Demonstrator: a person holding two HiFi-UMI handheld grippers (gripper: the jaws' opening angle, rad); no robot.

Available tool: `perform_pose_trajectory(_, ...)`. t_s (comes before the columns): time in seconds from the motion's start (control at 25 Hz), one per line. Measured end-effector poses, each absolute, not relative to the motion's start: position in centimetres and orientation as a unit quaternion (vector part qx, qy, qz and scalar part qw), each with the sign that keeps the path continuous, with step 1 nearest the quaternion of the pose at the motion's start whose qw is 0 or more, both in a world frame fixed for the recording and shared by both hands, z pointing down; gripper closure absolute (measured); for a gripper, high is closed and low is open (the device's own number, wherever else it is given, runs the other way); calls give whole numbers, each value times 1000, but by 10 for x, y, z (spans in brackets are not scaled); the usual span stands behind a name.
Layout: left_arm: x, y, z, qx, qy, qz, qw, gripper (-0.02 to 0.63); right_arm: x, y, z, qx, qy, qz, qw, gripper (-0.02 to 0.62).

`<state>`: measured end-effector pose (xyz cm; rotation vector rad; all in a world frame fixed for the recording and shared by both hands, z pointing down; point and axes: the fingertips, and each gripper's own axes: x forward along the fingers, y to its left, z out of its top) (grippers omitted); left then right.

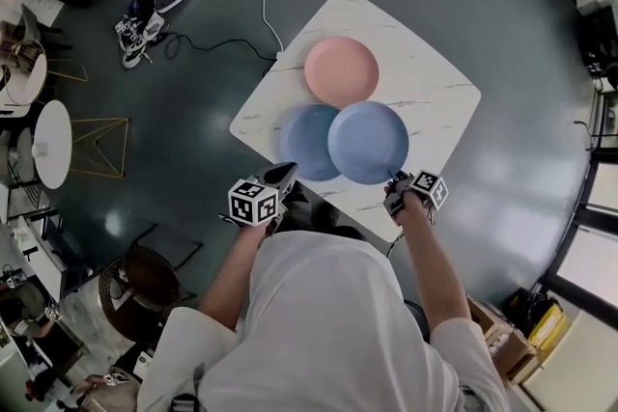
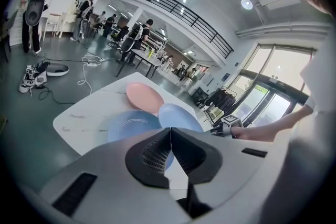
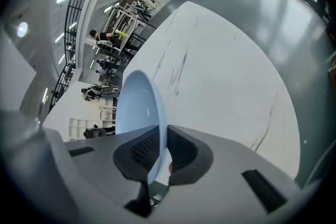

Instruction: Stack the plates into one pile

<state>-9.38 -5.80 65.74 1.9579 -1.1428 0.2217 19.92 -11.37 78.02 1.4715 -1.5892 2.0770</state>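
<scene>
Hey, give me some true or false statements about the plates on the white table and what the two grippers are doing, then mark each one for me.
1. The right gripper is clamped on the rim of the light blue plate. True.
2. The left gripper holds the pink plate. False: its jaws are shut on nothing, and the pink plate lies on the table.
3. Four plates are in view. False: there are three, one pink, one light blue and a darker blue plate.
4. The table has a white top with faint veins. True.
5. The plates already form one pile. False: the pink and darker blue plates lie side by side on the table.
</scene>
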Motion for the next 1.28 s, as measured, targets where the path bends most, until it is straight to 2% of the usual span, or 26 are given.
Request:
perform_pose_trajectory(0.6, -133, -45, 667, 762, -475, 87, 431, 592, 119, -99, 796, 437, -563, 687, 144, 555)
perform_pose_trajectory(1.28, -171, -53, 679, 758, -465, 110, 445, 592, 65, -101, 811, 418, -582, 674, 183, 541)
